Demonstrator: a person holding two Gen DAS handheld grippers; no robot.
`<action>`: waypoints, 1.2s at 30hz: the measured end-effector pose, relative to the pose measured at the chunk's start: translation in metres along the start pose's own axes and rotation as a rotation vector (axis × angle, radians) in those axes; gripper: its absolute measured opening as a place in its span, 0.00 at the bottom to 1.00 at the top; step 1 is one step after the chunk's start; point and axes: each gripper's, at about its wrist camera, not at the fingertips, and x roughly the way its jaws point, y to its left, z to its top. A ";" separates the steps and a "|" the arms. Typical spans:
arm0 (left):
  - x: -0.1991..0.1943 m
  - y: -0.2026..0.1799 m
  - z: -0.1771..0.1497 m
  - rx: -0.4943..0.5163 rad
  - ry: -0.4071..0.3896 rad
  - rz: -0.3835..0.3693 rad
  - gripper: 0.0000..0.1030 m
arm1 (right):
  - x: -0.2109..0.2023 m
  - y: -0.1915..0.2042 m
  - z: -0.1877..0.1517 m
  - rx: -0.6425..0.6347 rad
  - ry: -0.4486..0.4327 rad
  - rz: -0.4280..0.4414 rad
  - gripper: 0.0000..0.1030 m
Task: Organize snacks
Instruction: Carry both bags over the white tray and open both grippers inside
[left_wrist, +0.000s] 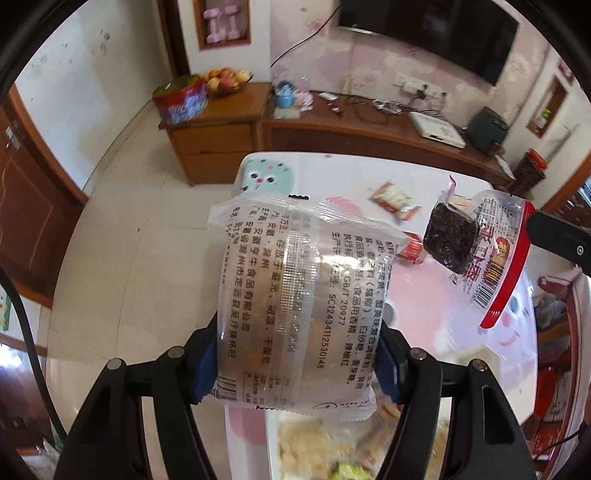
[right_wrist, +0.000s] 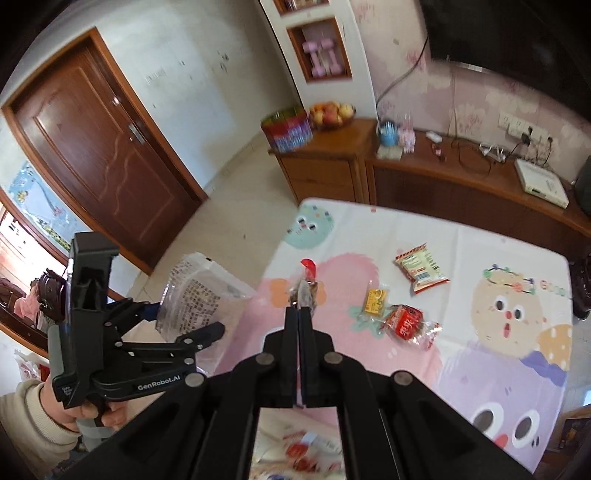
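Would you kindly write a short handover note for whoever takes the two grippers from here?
Left gripper: shut on a clear snack packet, held up off the table.
Right gripper: shut on a red-edged packet of dark snack, also in the air.
Still loose on the table: a green-and-red packet, a small yellow packet and a red wrapped snack.
Blurred snacks sit below both grippers.
Left: put down both held packets, then gather those three.

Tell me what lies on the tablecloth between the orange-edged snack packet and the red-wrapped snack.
A small yellow packet lies between the orange-edged packet and the red-wrapped snack, shown in the right wrist view.
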 end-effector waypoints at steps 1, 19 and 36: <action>-0.010 -0.004 -0.005 0.011 -0.009 -0.008 0.65 | -0.010 0.003 -0.005 -0.002 -0.008 0.000 0.00; -0.089 -0.050 -0.116 0.114 -0.043 -0.047 0.66 | -0.104 0.054 -0.123 0.047 -0.032 -0.056 0.00; -0.063 -0.061 -0.151 0.124 0.058 -0.016 0.70 | -0.073 0.049 -0.182 0.103 0.115 -0.106 0.01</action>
